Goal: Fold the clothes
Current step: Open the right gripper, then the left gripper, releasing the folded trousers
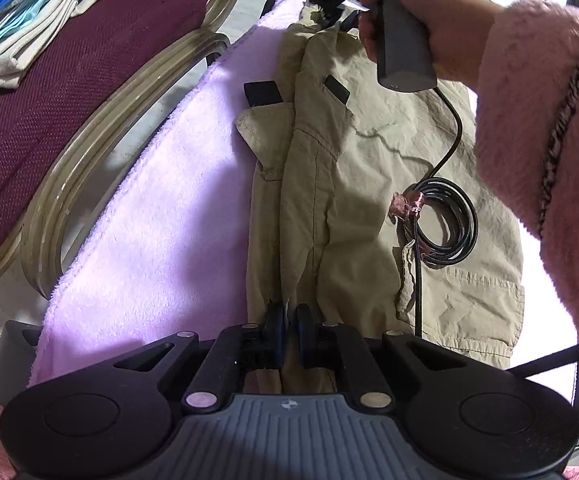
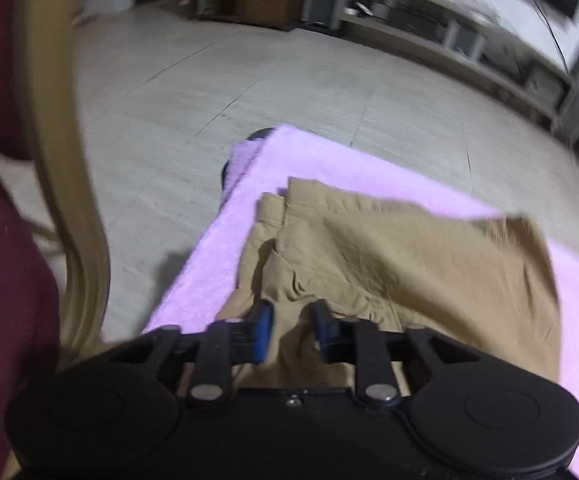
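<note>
Khaki trousers lie lengthwise on a lilac towel, with one side folded over into a long ridge. My left gripper is shut on the near end of that ridge. At the far end, a hand in a pink fuzzy sleeve holds my right gripper, which pinches the trousers' edge. In the right wrist view, the right gripper has a bunched fold of the khaki trousers between its blue pads, above the towel.
A maroon chair with a curved wooden frame stands to the left, and a stack of folded clothes rests on it. A coiled black cable hangs over the trousers. Pale floor and shelving lie beyond the towel's far edge.
</note>
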Demonstrator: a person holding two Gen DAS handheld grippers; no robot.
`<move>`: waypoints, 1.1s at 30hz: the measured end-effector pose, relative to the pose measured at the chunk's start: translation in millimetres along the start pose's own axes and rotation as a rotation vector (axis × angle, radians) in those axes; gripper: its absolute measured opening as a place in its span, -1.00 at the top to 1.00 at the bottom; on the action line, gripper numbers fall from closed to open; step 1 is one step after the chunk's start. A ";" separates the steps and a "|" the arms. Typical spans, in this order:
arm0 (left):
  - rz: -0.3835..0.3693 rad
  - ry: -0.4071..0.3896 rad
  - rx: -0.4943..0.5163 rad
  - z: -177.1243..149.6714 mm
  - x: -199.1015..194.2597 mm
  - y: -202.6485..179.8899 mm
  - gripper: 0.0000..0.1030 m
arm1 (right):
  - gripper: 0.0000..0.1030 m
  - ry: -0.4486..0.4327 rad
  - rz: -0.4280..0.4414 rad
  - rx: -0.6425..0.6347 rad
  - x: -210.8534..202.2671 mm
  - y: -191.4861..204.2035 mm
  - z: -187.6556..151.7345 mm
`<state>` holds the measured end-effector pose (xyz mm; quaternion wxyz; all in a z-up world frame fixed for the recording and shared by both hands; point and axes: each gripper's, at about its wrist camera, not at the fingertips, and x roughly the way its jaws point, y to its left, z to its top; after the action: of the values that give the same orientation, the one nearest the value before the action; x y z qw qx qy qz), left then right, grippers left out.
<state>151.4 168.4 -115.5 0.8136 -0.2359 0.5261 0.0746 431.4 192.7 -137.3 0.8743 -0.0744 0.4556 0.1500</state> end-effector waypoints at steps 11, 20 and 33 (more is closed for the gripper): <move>0.004 0.004 0.006 -1.4 -0.2 0.0 0.84 | 0.89 -0.134 0.460 0.399 -23.7 -85.9 -21.9; -0.018 0.022 0.007 -2.8 -3.6 3.3 0.91 | -0.01 0.068 0.181 -0.058 -43.7 -13.7 -8.0; -0.113 -0.049 -0.050 -16.9 -25.5 13.4 0.53 | -0.53 -0.228 0.022 -0.027 -336.2 -162.2 -61.1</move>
<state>121.5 175.6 -102.5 0.8230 -0.2836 0.4899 0.0474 256.0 -42.1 101.9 0.9178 -0.0635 0.3517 0.1731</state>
